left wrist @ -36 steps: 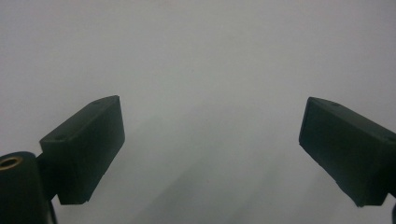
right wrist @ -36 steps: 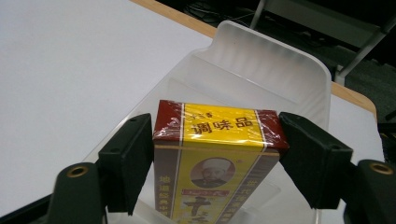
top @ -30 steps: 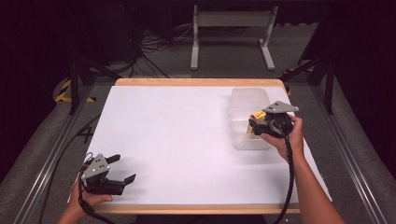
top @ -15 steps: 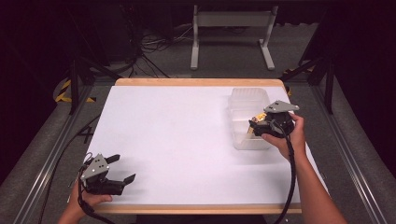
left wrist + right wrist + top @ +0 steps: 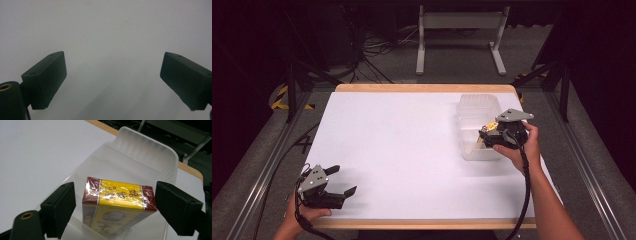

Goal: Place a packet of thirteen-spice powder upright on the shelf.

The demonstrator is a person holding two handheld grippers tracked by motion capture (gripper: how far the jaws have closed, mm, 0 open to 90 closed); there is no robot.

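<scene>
**Boxed carton between the right jaws, inside the clear bin**

The right gripper (image 5: 113, 207) has its jaws on either side of a shrink-wrapped carton (image 5: 118, 203), yellow with dark red ends. A narrow gap shows beside each jaw, so whether the pads press the carton cannot be told. The carton's print is too small to read and its bottom edge is cut off by the frame. It sits upright within a translucent plastic bin (image 5: 147, 152), whose ribbed far wall rises behind it.

In the high view the right gripper (image 5: 490, 136) reaches into the bin (image 5: 477, 105) from the bin's right side, its grey plate and the hand (image 5: 524, 147) hiding most of the carton (image 5: 490, 127); a sliver of yellow shows.

The bin stands on a white table (image 5: 412, 145). Well apart from the bin, at the table's near left corner, the left gripper (image 5: 339, 180) rests with jaws spread wide and nothing between them; its own view (image 5: 112, 80) looks onto bare white surface (image 5: 112, 30).
</scene>
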